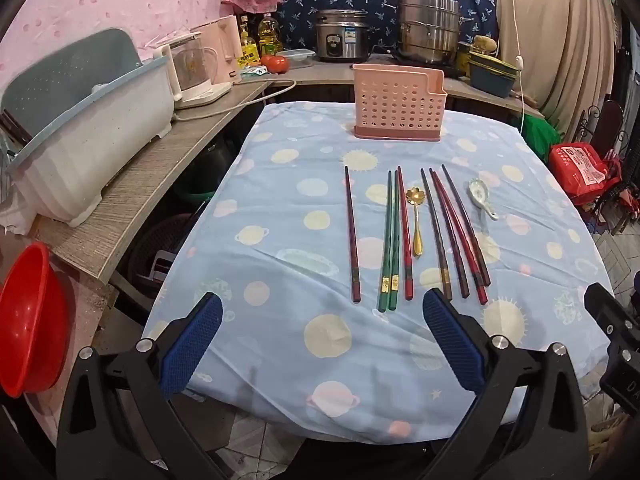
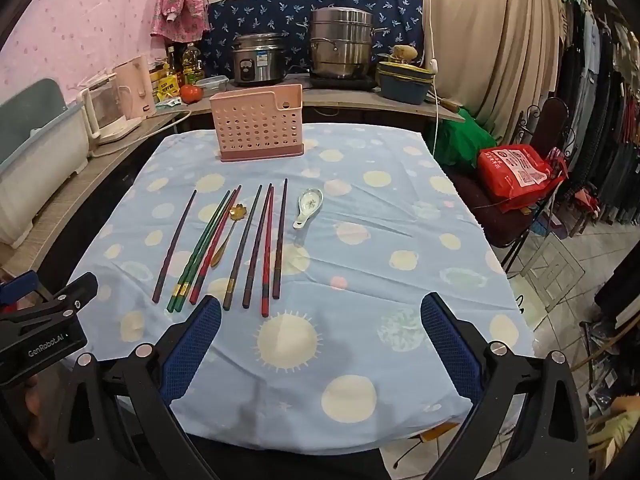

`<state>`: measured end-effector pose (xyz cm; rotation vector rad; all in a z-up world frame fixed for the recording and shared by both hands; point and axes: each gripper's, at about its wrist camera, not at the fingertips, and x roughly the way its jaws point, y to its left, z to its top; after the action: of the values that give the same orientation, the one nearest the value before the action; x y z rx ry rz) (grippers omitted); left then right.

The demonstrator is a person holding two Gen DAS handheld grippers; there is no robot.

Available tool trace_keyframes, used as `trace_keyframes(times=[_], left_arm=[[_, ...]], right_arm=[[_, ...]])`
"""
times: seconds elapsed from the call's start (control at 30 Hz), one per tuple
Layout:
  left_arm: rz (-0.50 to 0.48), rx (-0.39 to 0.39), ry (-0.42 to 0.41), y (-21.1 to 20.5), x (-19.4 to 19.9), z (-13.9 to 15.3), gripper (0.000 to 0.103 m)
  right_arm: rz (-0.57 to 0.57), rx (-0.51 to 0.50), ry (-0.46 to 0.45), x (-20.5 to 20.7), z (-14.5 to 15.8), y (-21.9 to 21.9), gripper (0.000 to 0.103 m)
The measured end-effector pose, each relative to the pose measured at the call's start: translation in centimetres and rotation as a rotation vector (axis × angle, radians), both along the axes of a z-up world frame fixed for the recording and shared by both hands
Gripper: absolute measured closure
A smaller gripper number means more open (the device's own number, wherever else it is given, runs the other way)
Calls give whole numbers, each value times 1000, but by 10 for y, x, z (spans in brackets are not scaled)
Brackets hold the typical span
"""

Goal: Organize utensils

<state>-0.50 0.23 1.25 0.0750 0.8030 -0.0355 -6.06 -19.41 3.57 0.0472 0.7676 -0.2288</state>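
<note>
Several chopsticks [image 1: 404, 236] [image 2: 256, 248] lie side by side on a table with a blue planet-print cloth [image 1: 280, 352] [image 2: 380, 248]; two are green, the others red or dark. A gold flower-head spoon [image 1: 414, 216] [image 2: 230, 228] lies among them. A white ceramic spoon [image 1: 482, 198] [image 2: 307, 207] rests at their right. A pink perforated utensil holder [image 1: 398, 105] [image 2: 258, 122] stands upright at the far end. My left gripper [image 1: 322, 312] hangs open just short of the chopsticks' near ends. My right gripper [image 2: 320, 314] is open too, nothing between its pads.
A counter runs along the left and back with a dish rack [image 1: 92, 136], a kettle [image 1: 218, 54], a tomato [image 1: 277, 64], a rice cooker [image 1: 341, 36] and a steel steamer pot [image 1: 430, 26]. A red basin [image 1: 28, 316] sits low left. A chair with a red bag [image 2: 516, 176] stands right.
</note>
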Motion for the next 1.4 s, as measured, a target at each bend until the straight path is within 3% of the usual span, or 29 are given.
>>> trace_keyframes(times=[1.4], left_arm=[[3,-3,3,6,-1,-1,7]], right_arm=[[-8,10,-10,-4,-7,0,7]])
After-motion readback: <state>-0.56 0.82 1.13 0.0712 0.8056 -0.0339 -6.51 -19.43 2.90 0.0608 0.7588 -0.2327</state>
